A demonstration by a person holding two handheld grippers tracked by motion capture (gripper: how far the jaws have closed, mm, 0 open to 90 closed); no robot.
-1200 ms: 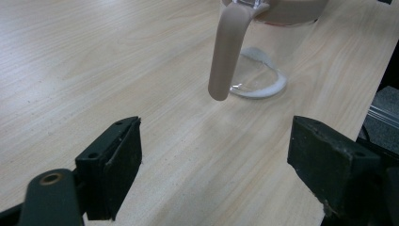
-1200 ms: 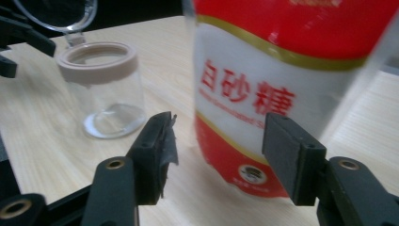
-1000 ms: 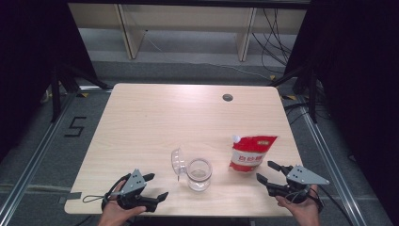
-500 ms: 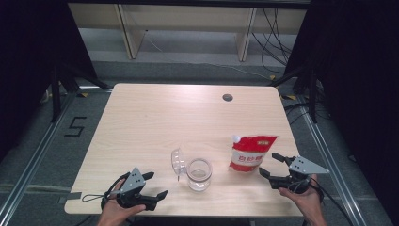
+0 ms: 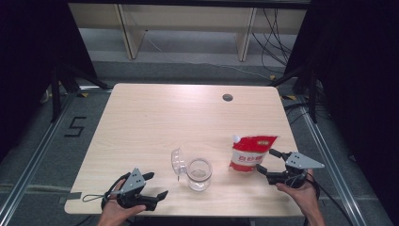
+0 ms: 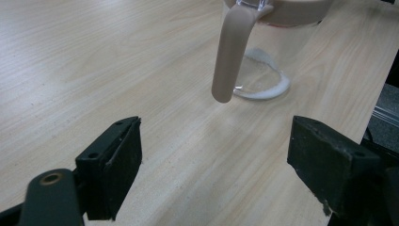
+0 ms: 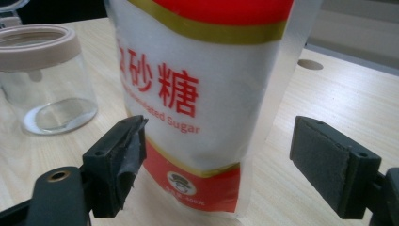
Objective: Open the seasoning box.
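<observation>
Two grippers are held over the table [image 5: 141, 122]. R gripper [image 5: 269, 162] – jaws spread wide, just been opening – is aimed at the sugar pouch [image 5: 249, 153], which stands upright at 4 o'clock on the tabletop, between the pads but untouched. L gripper [image 5: 155, 185] at 7 o'clock, jaws spread, nothing pinched – the clear jar [image 5: 199, 174] w/ hinged lid sits just ahead, approx 6 o'clock.

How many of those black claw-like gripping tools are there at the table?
2. The left gripper sits at the near left edge, pointing at the glass jar. The right gripper is near the right edge, jaws open beside the sugar bag.
</observation>
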